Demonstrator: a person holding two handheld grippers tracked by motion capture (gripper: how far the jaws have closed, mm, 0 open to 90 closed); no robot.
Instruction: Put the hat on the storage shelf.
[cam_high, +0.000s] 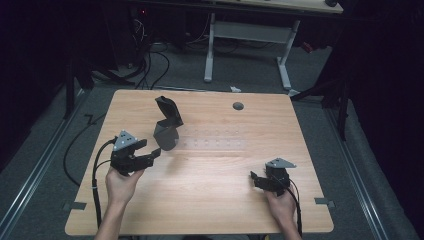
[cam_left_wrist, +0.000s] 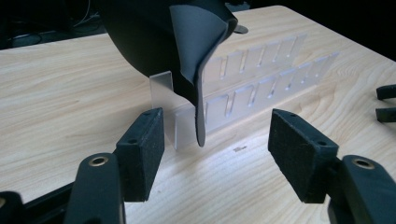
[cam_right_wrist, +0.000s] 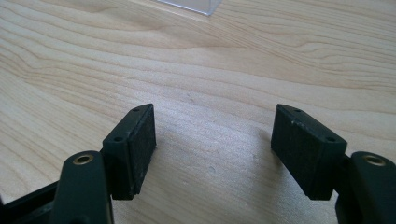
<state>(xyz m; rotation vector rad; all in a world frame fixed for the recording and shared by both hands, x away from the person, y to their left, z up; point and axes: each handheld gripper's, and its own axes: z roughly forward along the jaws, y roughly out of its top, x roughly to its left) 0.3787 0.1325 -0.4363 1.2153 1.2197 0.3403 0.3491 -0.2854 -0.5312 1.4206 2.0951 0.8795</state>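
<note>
A dark grey, bent, shell-like piece (cam_high: 167, 127) stands upright at the left end of a clear slotted rack (cam_high: 215, 144) on the wooden table. In the left gripper view its thin lower edge (cam_left_wrist: 198, 107) hangs down in front of the rack's (cam_left_wrist: 261, 88) first slots. My left gripper (cam_high: 152, 150) sits just left of the piece. Its jaws (cam_left_wrist: 219, 140) stand open, the pads short of the piece and touching nothing. My right gripper (cam_high: 253, 177) is held low near the front right, and its jaws (cam_right_wrist: 212, 144) are open over bare wood.
A grey round grommet (cam_high: 238, 106) is set in the table near its far edge. A corner of the clear rack (cam_right_wrist: 191, 5) shows at the top of the right gripper view. Beyond the table stand a white-legged desk (cam_high: 247, 32) and floor cables (cam_high: 150, 65).
</note>
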